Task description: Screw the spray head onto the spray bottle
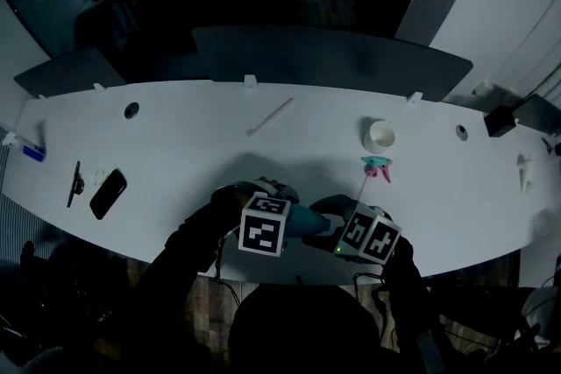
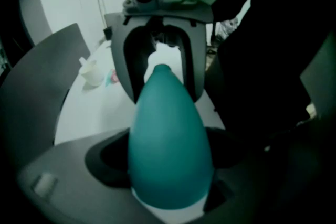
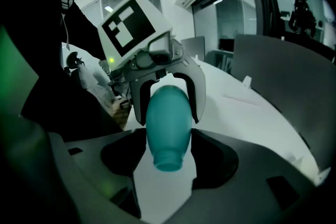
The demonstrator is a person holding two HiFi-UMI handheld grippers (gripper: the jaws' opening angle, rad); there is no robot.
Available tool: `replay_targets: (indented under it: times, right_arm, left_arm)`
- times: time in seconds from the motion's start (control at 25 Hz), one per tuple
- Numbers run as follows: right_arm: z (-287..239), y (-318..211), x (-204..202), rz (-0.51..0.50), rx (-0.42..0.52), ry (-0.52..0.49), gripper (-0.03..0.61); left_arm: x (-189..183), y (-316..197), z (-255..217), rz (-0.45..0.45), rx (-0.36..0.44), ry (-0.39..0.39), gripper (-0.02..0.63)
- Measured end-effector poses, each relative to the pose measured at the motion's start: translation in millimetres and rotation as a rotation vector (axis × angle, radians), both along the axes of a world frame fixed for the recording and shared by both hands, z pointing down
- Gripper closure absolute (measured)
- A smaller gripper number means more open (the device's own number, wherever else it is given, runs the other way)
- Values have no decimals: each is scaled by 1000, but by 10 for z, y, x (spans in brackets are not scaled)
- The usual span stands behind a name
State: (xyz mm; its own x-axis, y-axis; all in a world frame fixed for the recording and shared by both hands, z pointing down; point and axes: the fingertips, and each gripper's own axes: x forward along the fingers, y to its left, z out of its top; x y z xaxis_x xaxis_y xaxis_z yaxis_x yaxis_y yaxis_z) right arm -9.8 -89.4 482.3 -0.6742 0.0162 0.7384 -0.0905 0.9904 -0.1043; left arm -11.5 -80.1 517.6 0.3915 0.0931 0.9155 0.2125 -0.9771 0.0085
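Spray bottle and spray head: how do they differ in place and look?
The spray bottle lies level between the left gripper and right gripper; the spray head lies free on the table near the white cup. The bottle is all teal; the head adds pink and a thin tube. Both show teal.

No words, brand names or numbers can be read on anything in view. The only sign-like marks are the black-and-white square code patterns on the two marker cubes. The left marker cube (image 1: 263, 225) sits just left of the teal spray bottle (image 1: 308, 222), and the right marker cube (image 1: 370, 237) sits just right of it. Both carry blocky black squares on white, not letters. The bottle itself shows no label or print.
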Motion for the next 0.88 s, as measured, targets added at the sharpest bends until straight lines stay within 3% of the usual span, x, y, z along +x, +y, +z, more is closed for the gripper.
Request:
replay_targets:
  times: [0.08, 0.16, 0.32, 0.4, 0.48, 0.64, 0.88]
  right_arm:
    - [-75, -164, 60, 59, 74, -34, 305]
    - [-154, -356, 170, 171, 101, -85, 305]
    - [-251, -628, 358, 377, 97, -207, 305]
    - [-229, -663, 401, 427, 112, -228, 305]
    - [-190, -670, 426, 472, 114, -242, 305]
    - [-92, -627, 467, 523, 109, -229, 305]
    - [-80, -634, 540, 565, 120, -227, 305]
  left_arm:
    - [-2, -165, -109, -99, 24, 117, 186]
    - [-14, -445, -314, -252, 68, 295, 186]
    - [-190, -1190, -831, -695, 232, 778, 184]
    - [-352, -1451, -850, -899, 320, 931, 184]
    - [-436, -1582, -667, -1026, 391, 960, 184]
    - [-356, -1642, -172, -1111, 468, 837, 184]
    - [-262, -1638, 73, -1178, 378, 864, 186]
